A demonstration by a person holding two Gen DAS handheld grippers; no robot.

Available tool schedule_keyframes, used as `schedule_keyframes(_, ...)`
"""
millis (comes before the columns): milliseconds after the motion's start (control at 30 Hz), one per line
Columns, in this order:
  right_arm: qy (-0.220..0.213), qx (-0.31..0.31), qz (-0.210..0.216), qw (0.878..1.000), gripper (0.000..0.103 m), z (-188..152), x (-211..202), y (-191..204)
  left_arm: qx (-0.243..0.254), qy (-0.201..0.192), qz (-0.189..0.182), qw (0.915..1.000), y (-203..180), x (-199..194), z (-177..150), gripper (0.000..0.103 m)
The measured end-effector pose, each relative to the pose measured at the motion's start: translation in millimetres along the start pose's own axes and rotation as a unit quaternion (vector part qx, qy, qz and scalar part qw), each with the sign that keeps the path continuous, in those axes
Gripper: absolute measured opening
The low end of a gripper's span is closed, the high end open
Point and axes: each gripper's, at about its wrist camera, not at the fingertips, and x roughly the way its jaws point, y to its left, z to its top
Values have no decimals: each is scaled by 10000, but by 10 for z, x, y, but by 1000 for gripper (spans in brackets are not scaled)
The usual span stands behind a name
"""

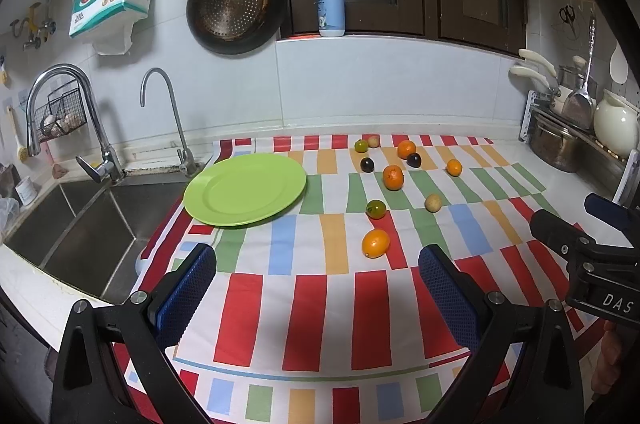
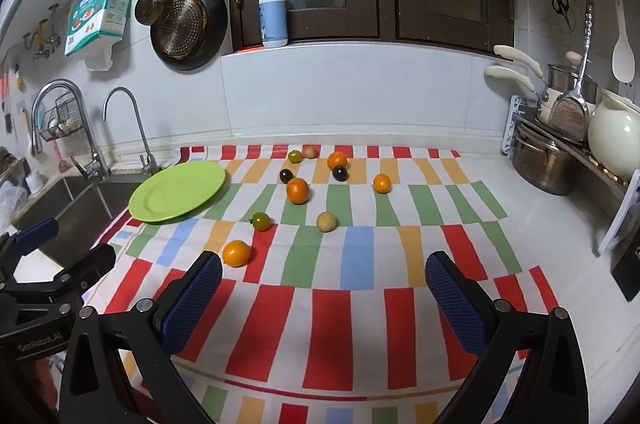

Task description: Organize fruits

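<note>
1. The left gripper (image 1: 316, 264) hovers over the striped cloth (image 1: 304, 304), its blue fingers (image 1: 188, 288) spread wide and empty.
2. The right gripper (image 2: 322, 274) hovers likewise, fingers (image 2: 456, 304) wide apart, holding nothing.
3. Nearest the left gripper, at 1 o'clock, lies an orange kumquat (image 1: 375, 243); from the right gripper it sits at 11 o'clock, just beyond the left finger.
4. Farther out lie a green tomato (image 1: 376, 209) and a tan longan (image 1: 433, 202), apart from each other.
5. Beyond them, loosely scattered toward 12 o'clock: a tangerine (image 1: 393, 177), two dark fruits (image 1: 367, 165), two more oranges (image 1: 407, 149), another green fruit (image 1: 361, 146) and a second tan one.
6. The green plate (image 1: 245, 189) sits empty at 11 o'clock, on the cloth's edge beside the sink (image 1: 80, 224).
7. The counter (image 2: 540, 224) runs bare toward 2 o'clock, up to the pots (image 2: 544, 164).
</note>
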Motion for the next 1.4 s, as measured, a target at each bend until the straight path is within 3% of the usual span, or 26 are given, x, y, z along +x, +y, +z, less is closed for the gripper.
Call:
schedule_keyframes(1000,28,12,13,10000,103,7,6,-9,40,31,-101,9999,-10,41,20,103)
schedule_keyframes(1400,237,-118,59,9996,103,-36,209,-69,209,154,-165,9995,-65,236,-23,103)
